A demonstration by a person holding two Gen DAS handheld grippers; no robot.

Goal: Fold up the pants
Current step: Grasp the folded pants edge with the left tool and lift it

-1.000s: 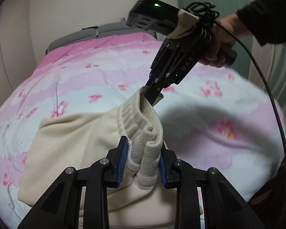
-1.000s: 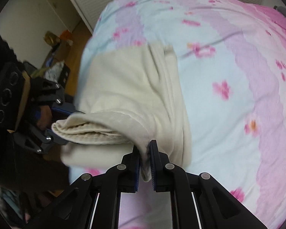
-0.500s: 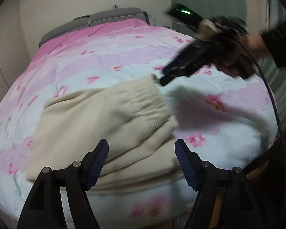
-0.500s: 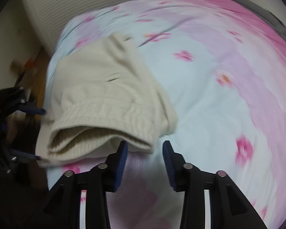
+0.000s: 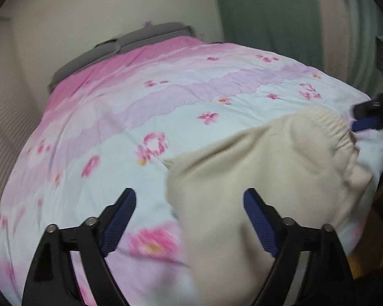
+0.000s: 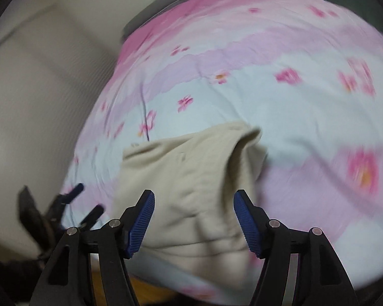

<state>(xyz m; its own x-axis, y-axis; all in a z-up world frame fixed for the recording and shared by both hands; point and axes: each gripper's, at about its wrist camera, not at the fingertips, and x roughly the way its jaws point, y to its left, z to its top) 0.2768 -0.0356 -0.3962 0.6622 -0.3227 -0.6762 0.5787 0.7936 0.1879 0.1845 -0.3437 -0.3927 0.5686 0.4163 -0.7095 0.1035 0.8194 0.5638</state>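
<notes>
The cream pants point(image 5: 268, 178) lie folded in a loose heap on the bed's near edge, with the ribbed waistband at the far right. My left gripper point(image 5: 189, 204) hovers open over their left edge, and its pads touch nothing. My right gripper point(image 6: 194, 199) hangs above the pants point(image 6: 181, 173) with its jaws opening; the cloth shows between the pads but is not pressed. At the right edge of the left wrist view, the right gripper point(image 5: 362, 116) sits just beside the waistband. The left gripper point(image 6: 85, 202) appears blurred at the lower left of the right wrist view.
A pink, lilac and pale-blue flowered quilt point(image 5: 166, 102) covers the whole bed point(image 6: 268, 89). A grey headboard point(image 5: 130, 43) stands against the far wall. A green curtain point(image 5: 268, 12) hangs at the back right and a ribbed white panel point(image 5: 7, 127) at the left.
Both grippers let go of the waistband, and the pants dropped into a folded heap. The left gripper swung left along the bed edge; the right gripper rolled round and drew back, its jaws widening.
</notes>
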